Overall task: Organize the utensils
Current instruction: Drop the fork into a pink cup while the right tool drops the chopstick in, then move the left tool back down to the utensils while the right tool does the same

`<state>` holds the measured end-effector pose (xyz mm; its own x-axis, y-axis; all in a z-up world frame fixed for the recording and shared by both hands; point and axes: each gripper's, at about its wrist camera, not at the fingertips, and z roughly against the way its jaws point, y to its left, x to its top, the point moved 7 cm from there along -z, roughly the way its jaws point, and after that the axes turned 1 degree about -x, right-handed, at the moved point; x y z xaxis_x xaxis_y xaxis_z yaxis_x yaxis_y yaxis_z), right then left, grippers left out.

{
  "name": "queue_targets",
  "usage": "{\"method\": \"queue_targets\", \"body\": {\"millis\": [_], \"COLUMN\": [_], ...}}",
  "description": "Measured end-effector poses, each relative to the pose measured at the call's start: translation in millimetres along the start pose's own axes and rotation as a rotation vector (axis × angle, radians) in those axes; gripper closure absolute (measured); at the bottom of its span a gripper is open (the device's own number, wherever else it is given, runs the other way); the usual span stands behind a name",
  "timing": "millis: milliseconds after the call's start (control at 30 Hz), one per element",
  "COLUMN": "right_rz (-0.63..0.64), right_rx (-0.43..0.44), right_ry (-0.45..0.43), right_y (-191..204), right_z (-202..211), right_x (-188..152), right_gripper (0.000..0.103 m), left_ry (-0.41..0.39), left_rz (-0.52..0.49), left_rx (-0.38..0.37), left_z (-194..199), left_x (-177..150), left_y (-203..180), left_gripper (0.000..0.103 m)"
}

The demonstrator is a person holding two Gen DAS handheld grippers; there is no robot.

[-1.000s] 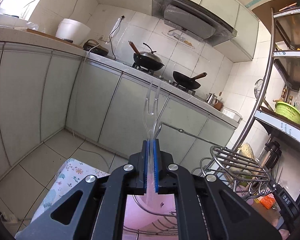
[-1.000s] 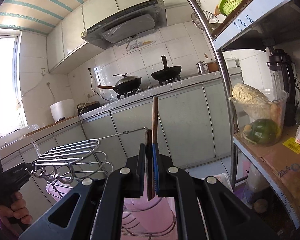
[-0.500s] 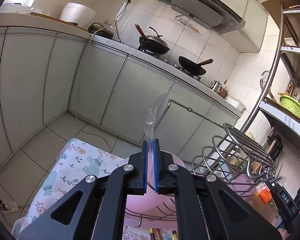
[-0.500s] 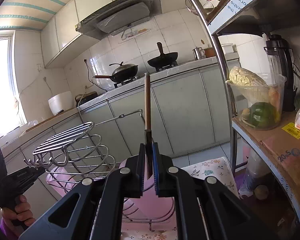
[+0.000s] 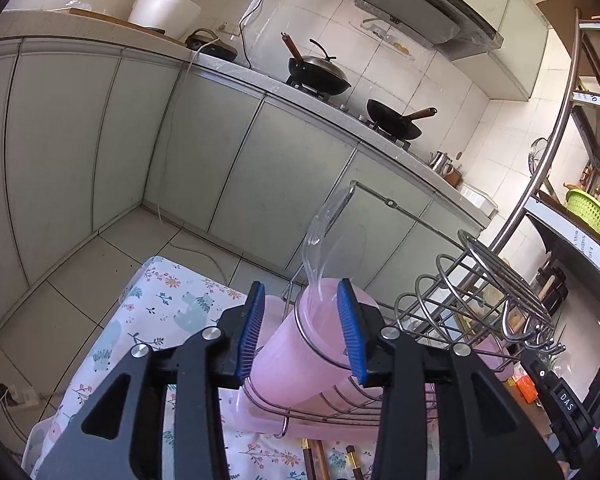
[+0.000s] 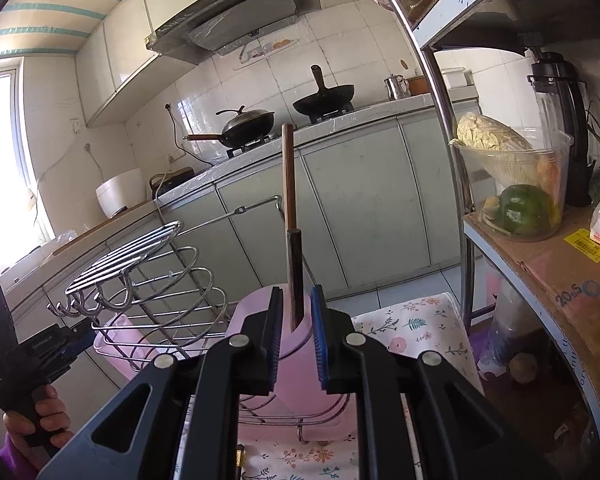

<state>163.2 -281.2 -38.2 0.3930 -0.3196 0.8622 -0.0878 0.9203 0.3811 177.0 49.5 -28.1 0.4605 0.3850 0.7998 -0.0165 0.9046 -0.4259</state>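
A clear plastic utensil [image 5: 320, 240] stands tilted in the pink cup [image 5: 300, 364] held by the wire rack [image 5: 480, 280]. My left gripper [image 5: 302, 290] is just above the cup and its jaws are opening. The pads stand well clear of the utensil. A brown wooden chopstick [image 6: 289, 184] stands upright in the pink cup [image 6: 296, 380]. It rises between the fingers of my right gripper [image 6: 297, 292], whose jaws are opening, and the pads do not press on it. A hand holds the left gripper [image 6: 32, 356] at the lower left of the right wrist view.
The rack [image 6: 140, 264] sits on a table with a floral cloth [image 5: 160, 308]. More chopsticks [image 5: 312, 460] lie on the cloth near me. A metal shelf [image 6: 540, 264] with a bowl of vegetables [image 6: 516, 188] stands at the right. Kitchen cabinets and a stove with woks [image 5: 320, 76] lie beyond.
Both grippers tipped down toward the pink cup. The left let go of the clear utensil and the right of the chopstick. Both items now stand in the cup.
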Motion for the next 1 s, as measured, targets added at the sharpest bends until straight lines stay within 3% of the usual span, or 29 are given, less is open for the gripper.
{"method": "queue_targets", "body": {"millis": [500, 1000], "right_rz": [0.019, -0.01], "right_rx": [0.006, 0.056], "right_ry": [0.083, 0.321], "right_y": [8, 22], "right_z": [22, 14], "right_x": [-26, -91], "right_gripper": [0.088, 0.088], "left_ry": [0.084, 0.323], "left_rz": [-0.075, -0.12], "left_rx": [0.028, 0.028], "left_z": [27, 24], "left_x": [-31, -108], "left_y": [-3, 1], "left_gripper": [0.065, 0.065]}}
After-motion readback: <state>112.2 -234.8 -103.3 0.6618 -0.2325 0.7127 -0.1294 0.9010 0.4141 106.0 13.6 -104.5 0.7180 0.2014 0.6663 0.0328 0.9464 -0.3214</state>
